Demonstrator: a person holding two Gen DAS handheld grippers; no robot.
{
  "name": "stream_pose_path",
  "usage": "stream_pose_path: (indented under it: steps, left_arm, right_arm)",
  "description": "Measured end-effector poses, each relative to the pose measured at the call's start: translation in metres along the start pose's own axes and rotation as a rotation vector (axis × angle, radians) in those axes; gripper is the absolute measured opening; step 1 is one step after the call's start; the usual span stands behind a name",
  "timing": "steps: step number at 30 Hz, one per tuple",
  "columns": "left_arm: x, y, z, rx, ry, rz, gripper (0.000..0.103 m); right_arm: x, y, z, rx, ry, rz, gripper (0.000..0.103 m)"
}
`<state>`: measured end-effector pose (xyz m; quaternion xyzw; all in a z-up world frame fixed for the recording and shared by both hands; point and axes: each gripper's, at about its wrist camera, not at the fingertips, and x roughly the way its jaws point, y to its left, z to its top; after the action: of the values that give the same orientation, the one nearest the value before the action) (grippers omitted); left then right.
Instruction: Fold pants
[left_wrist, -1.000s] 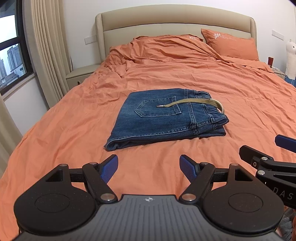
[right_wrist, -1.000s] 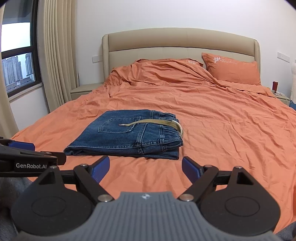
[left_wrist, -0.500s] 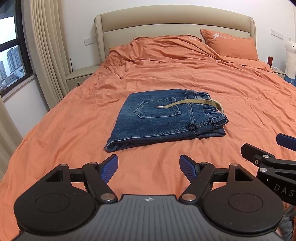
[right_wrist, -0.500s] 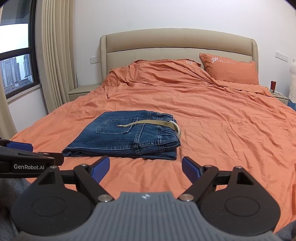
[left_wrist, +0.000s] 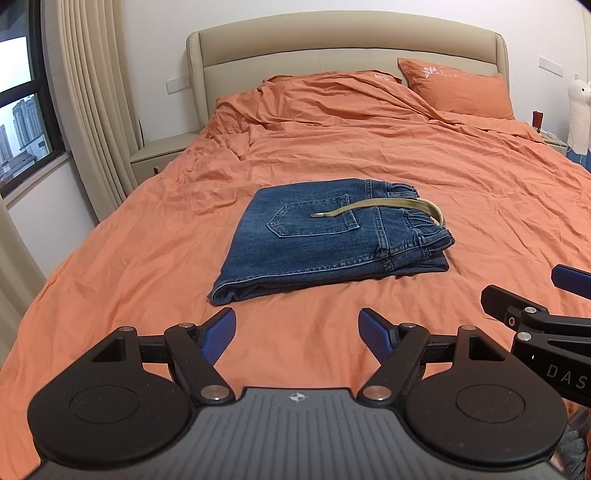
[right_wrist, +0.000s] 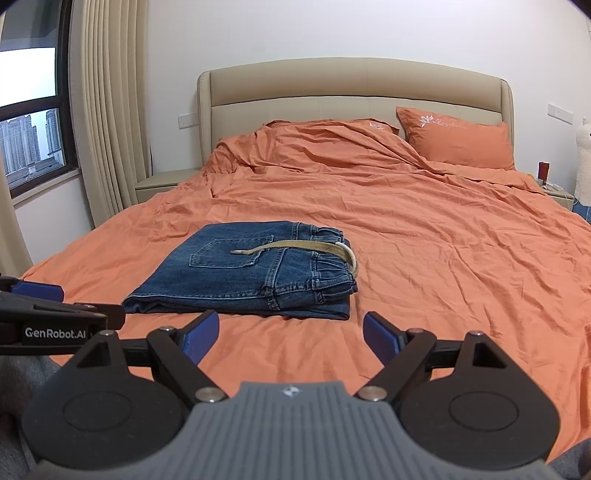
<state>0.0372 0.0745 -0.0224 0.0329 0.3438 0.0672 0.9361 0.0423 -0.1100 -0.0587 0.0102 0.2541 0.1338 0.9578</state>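
A wide bed (left_wrist: 480, 192) with an orange sheet fills my view. On its middle lie the jeans (left_wrist: 328, 240), folded into a compact rectangle, back pocket up, a tan belt (left_wrist: 388, 206) trailing across the waistband. I judge the folding done, or nearly; at most a tidy of the belt remains. My left gripper (left_wrist: 297, 330) and right gripper (right_wrist: 291, 332) both hang near the bed's foot, short of the jeans, jaws spread wide, holding nothing.

Lettering on the two grippers
The left gripper (right_wrist: 55, 314) reads "GenRobot.AI"; the right gripper (left_wrist: 554, 317) shows only "DAS", cut at the frame edge
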Motion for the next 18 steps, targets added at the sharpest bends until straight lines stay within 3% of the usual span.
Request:
stream_pose_path:
  steps: [18]
  left_arm:
    - [-0.0005,0.0056,0.0052,0.022,-0.018,-0.012,0.088]
  right_arm:
    - [-0.0007,-0.0002,-0.0009,-0.005,0.007,-0.002,0.082]
